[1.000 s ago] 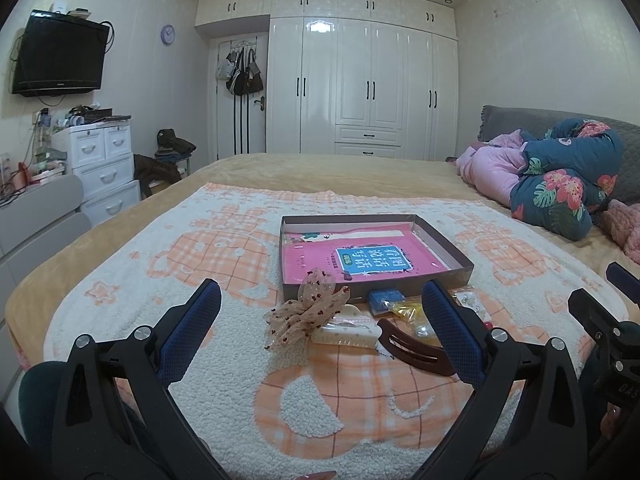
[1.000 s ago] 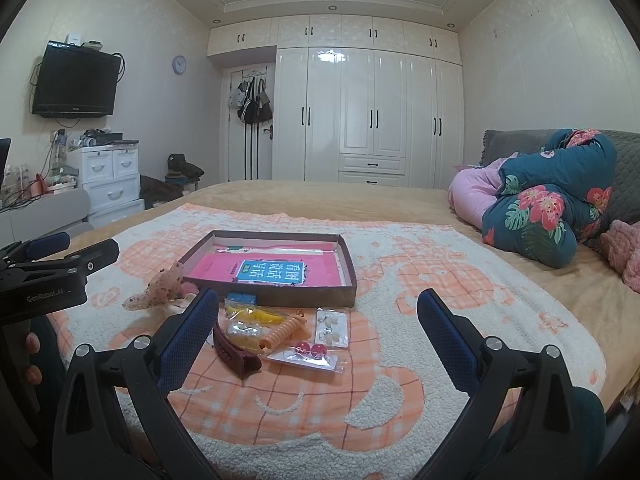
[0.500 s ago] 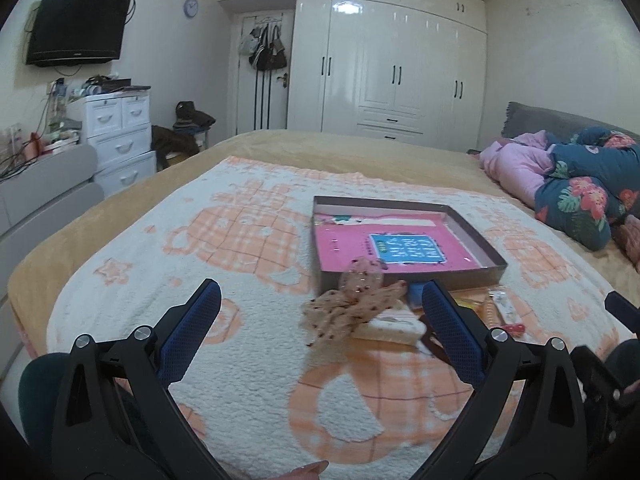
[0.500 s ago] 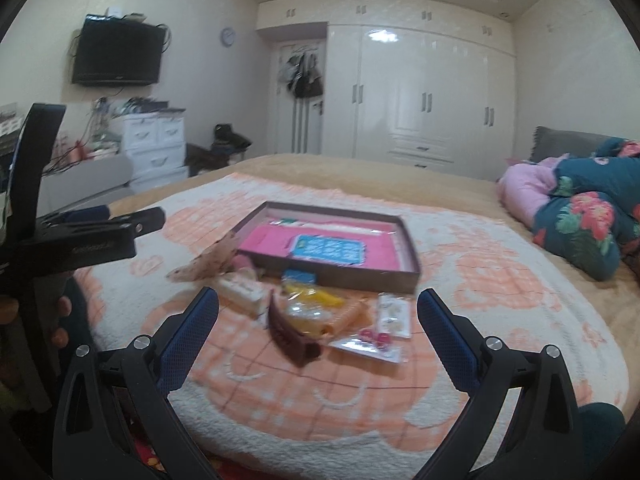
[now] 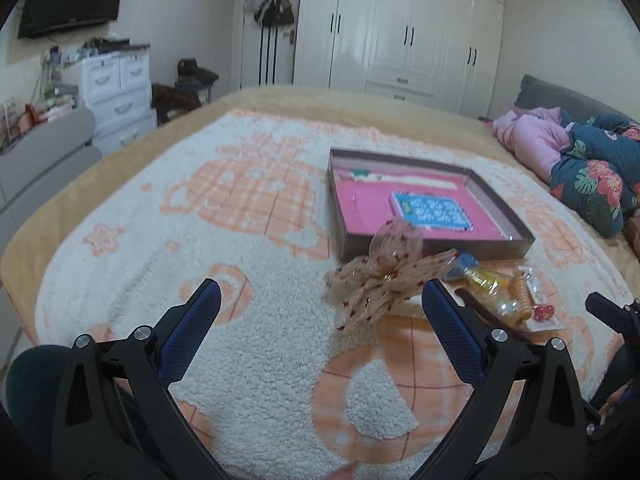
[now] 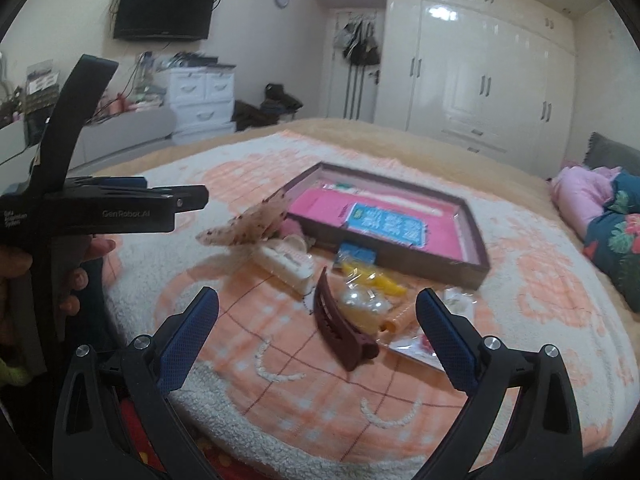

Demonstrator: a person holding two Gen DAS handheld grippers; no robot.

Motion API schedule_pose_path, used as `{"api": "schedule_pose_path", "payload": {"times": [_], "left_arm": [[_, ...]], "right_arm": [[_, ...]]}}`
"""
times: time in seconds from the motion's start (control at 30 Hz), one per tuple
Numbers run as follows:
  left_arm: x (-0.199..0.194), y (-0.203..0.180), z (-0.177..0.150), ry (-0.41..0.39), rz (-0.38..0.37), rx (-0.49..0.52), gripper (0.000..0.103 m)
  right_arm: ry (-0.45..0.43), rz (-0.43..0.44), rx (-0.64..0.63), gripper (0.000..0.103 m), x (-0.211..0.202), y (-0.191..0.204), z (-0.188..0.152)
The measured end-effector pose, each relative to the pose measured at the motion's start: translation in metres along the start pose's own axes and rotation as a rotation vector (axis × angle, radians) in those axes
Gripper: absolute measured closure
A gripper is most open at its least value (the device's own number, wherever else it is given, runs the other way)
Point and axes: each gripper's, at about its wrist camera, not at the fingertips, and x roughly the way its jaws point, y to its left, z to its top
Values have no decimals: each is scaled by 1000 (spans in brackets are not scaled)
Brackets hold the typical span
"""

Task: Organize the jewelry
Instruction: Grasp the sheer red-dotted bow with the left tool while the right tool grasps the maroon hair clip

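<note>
Nothing sorted yet; the box (image 6: 472,258) at centre frame holds no jewelry; bow (image 5: 384,276), clip (image 6: 340,334) and packets (image 6: 372,300) lie outside; left gripper (image 5: 320,316) and right gripper (image 6: 318,316) gape wide, empty.

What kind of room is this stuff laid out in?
Most likely a bedroom: the items lie on a bed's fleecy blanket, with a white built-in wardrobe behind, bedding bundled at the head end and a wall-mounted TV.

- Shallow brown tray (image 6: 472,266), pink-lined, with a blue card inside, sits at 12 o'clock on the blanket.
- Dotted sheer bow (image 5: 384,276) touches its near wall.
- Maroon hair clip (image 6: 340,330) lies at 6 o'clock beside yellow packets (image 6: 372,280).
</note>
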Motion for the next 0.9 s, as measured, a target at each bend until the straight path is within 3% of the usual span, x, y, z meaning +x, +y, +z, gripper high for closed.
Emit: {"api": "schedule_pose_path", "payload": {"times": [0.07,0.27,0.47,0.67,0.8,0.9], "left_arm": [[8,2,0,32,-21,-4,11],[26,-3,3,79,-57,43,11],[44,-10,7,125,-100,88,11],[63,-12,10,165,-113,105,16],[74,-8,8,200,-162,76,29],[77,-7,7,202,-176,72,41]], "right_arm": [[43,16,8,24,11,-4,-1],[117,56,-15,49,35,-13,-2],[155,75,-60,67,53,-16,3],[204,87,-97,75,71,-19,6],[222,89,-147,76,79,-14,13],[263,117,-165,84,89,-10,16]]}}
